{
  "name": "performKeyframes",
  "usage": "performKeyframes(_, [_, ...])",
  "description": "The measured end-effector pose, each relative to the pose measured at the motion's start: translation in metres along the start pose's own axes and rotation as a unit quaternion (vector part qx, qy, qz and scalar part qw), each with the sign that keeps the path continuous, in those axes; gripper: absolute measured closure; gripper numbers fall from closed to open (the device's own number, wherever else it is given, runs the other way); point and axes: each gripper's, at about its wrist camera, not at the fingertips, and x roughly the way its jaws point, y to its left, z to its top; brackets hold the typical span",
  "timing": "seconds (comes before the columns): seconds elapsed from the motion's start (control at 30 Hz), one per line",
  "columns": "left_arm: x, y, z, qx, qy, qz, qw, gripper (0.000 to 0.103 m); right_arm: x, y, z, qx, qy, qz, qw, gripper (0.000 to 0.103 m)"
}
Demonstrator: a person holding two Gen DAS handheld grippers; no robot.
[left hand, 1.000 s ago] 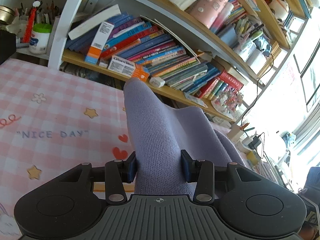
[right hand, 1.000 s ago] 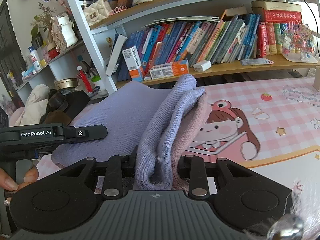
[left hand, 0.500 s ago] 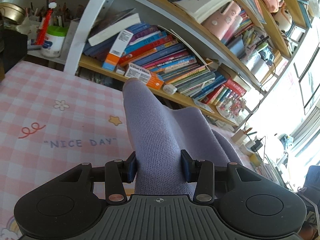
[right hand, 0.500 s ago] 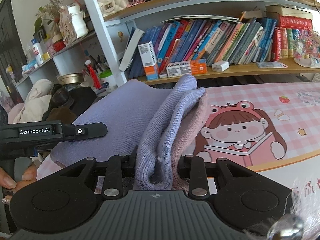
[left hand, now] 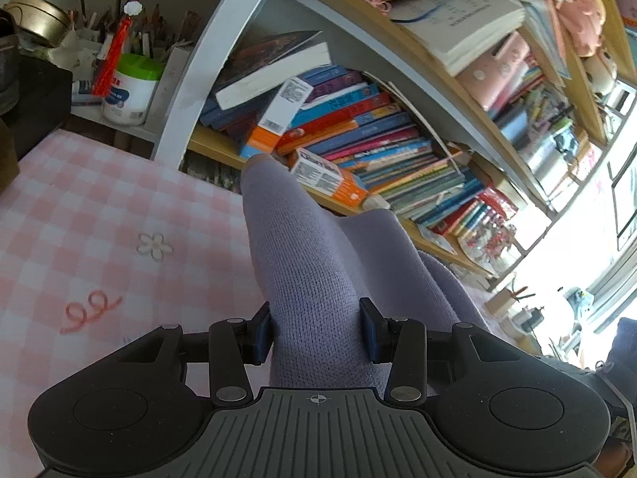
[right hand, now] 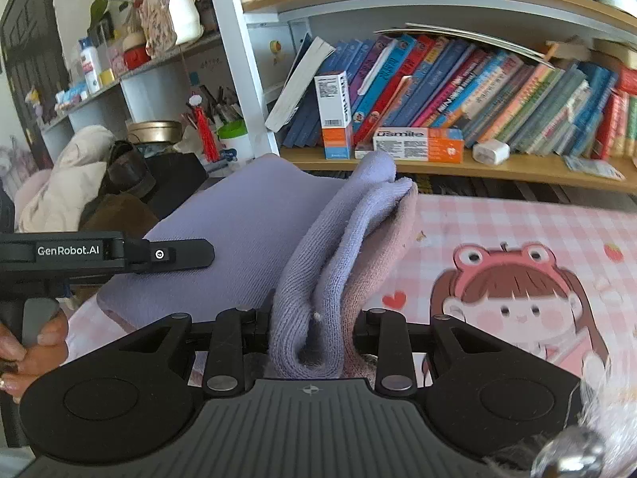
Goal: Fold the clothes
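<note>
lilac knit garment [right hand: 254, 231] hangs lifted over the pink checked table [left hand: 79, 207], soft, light and floppy, sagging between grips. left gripper [left hand: 316, 332] has its jaws pinched on one bunched edge, right gripper [right hand: 312, 332] on a thicker doubled wad. gripping corners should keep folds even.

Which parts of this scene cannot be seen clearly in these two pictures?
- Left wrist view: the lilac knit garment hides the tablecloth behind it; the left gripper body covers its lower end.
- Right wrist view: the folded layers between the right gripper fingers hide what kind of garment it is.
- Right wrist view: the hand is cut off by the left edge.
- Both views: the book spines are too blurred to read.
</note>
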Motion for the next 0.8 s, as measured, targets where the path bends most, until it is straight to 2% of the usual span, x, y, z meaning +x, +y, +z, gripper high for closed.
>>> performKeyframes(0.17, [0.036,0.014,0.025,0.014,-0.004,0.009,0.9999,0.061,0.032,-0.003,0.019,-0.024,0.006,0.004,1.0,0.075])
performKeyframes(0.37, [0.07,0.033,0.045,0.012,-0.017,0.011,0.9997,0.061,0.081,-0.025,0.043,-0.048,0.002,0.023,0.999,0.075])
performKeyframes(0.57, [0.097,0.049,0.051,0.006,-0.029,0.017,0.9994,0.061,0.115,-0.037,0.054,-0.056,-0.001,0.026,0.998,0.075])
performKeyframes(0.63, [0.107,0.056,0.048,0.002,-0.021,0.023,0.9995,0.061,0.126,-0.043,0.051,-0.058,0.001,0.026,0.998,0.074])
performKeyframes(0.7, [0.123,0.066,0.043,-0.011,0.009,0.038,0.9992,0.06,0.14,-0.05,0.046,-0.055,0.015,0.024,0.998,0.07])
performKeyframes(0.73, [0.124,0.069,0.039,-0.015,0.011,0.04,0.999,0.058,0.149,-0.053,0.042,-0.052,0.028,0.021,0.998,0.069])
performKeyframes(0.8, [0.127,0.076,0.033,-0.022,0.016,0.044,0.9987,0.055,0.153,-0.063,0.036,-0.024,0.03,0.021,0.999,0.06])
